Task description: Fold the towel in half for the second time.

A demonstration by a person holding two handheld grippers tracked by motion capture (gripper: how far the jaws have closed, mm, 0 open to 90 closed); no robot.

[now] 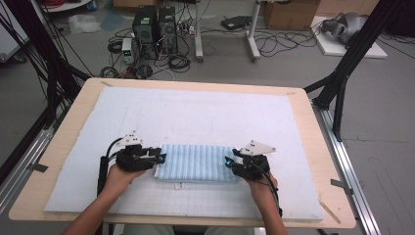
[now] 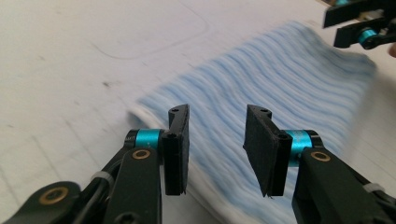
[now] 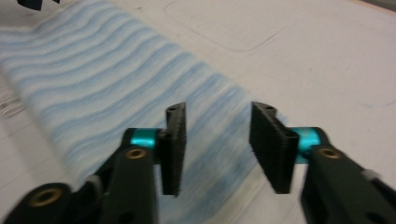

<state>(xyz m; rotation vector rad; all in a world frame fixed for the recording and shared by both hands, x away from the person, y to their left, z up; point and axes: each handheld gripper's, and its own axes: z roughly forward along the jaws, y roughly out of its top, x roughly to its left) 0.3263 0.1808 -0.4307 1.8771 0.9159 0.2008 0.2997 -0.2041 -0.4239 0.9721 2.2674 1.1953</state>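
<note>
I hold one pair of tongs in each hand at the desk, a pale wooden board (image 1: 68, 142) covered by a white foam mat (image 1: 195, 107). The work piece is a blue-and-white striped, ribbed cloth (image 1: 195, 162), lying flat as a neat rectangle at the 6 o'clock side of the mat, just in front of me. My left tongs (image 1: 159, 159) sit at the cloth's 9 o'clock edge; my right tongs (image 1: 227, 161) sit at its 3 o'clock edge. In the left gripper view, the left tongs (image 2: 217, 149) stand partly open, with a clear gap between the pads; the cloth (image 2: 289, 93) lies beneath and beyond them, and nothing is clamped. In the right gripper view, the right tongs (image 3: 219, 147) are likewise partly open over the cloth (image 3: 102, 70), pads apart, gripping nothing. Whether the lower pad tips touch the fabric cannot be determined from these views. Assessment of progress: the cloth appears already folded at least once, since its near edge shows a thick, layered border in the left gripper view, and a small white tag (image 1: 179, 185) shows at its 6 o'clock edge. Remaining work, as I judge it: close both tongs on the short edges and make a further fold or move the cloth. Neither grasp is made yet.
</note>
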